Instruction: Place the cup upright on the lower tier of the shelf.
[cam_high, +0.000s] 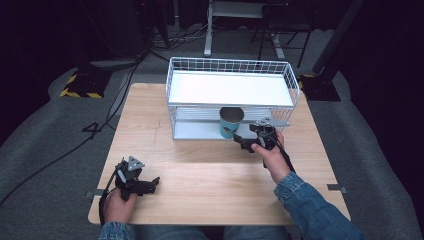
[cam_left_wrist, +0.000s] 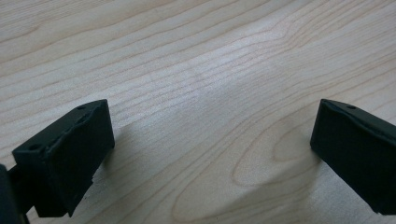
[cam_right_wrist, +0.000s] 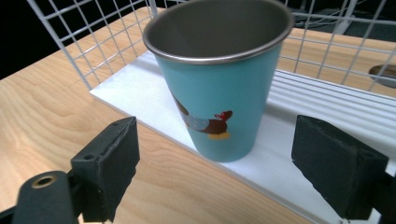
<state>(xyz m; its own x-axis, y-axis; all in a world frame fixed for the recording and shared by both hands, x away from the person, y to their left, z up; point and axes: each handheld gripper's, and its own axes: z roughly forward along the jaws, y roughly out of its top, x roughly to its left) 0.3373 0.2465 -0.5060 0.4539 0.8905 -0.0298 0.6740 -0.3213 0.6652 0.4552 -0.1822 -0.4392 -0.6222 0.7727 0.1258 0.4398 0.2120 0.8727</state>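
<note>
Right gripper view: smooth teal metal cup (cam_right_wrist: 224, 93) between spread right claw (cam_right_wrist: 229, 172) jaws.

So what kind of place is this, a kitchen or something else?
Probably a lab or recording studio rather than a kitchen. A lone wooden table stands on grey carpet ringed by black curtains, cables trail across the floor, and stand bases wear hazard tape. Only a wire shelf rack and teal cup look homely.
</note>
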